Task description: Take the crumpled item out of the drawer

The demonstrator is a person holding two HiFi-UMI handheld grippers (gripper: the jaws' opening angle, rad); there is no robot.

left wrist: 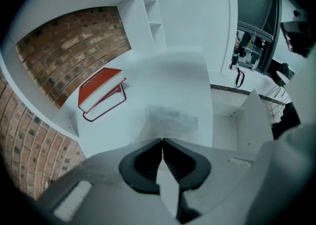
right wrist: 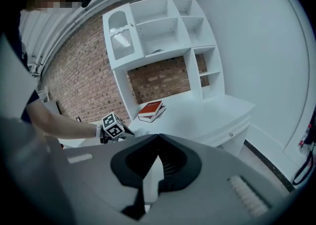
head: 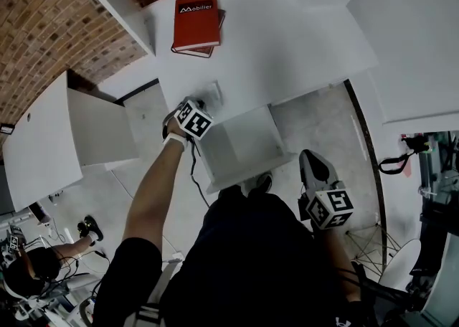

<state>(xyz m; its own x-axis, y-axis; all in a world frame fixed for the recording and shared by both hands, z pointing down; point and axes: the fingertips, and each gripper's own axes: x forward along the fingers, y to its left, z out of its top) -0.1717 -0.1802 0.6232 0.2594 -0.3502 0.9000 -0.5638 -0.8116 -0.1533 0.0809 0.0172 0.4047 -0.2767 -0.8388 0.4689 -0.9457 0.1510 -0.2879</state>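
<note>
The crumpled item (left wrist: 170, 118) is lying out on the smooth white counter (left wrist: 187, 71), not in the drawer. It is a small, pale, half-transparent wad with a creased, filmy surface and a ragged outline. It is sitting just ahead of the left gripper (left wrist: 162, 141), straight along the line of the jaws, and its near edge is reaching down towards their tips. Whether a corner of film is caught there I cannot tell. The jaws are pressing together, with only a hairline seam showing between the 2 black ribbed pads (left wrist: 146, 162).

In the head view the drawer (head: 247, 143) is standing pulled open, a plain white box with flat walls. It is sitting just to the right of the left gripper, on the person's side of it and lower than the counter top.

The right gripper (right wrist: 158, 137) is hanging beyond the drawer's far front corner, well apart from the wad. Its dark pads are meeting at the tips with nothing between them.

Beyond the item and to the left, well apart from the left gripper, a red hardcover book (left wrist: 101, 88) is lying flat, slightly askew on a second, darker volume. A rough brick wall (left wrist: 74, 46) is rising behind the counter.
</note>
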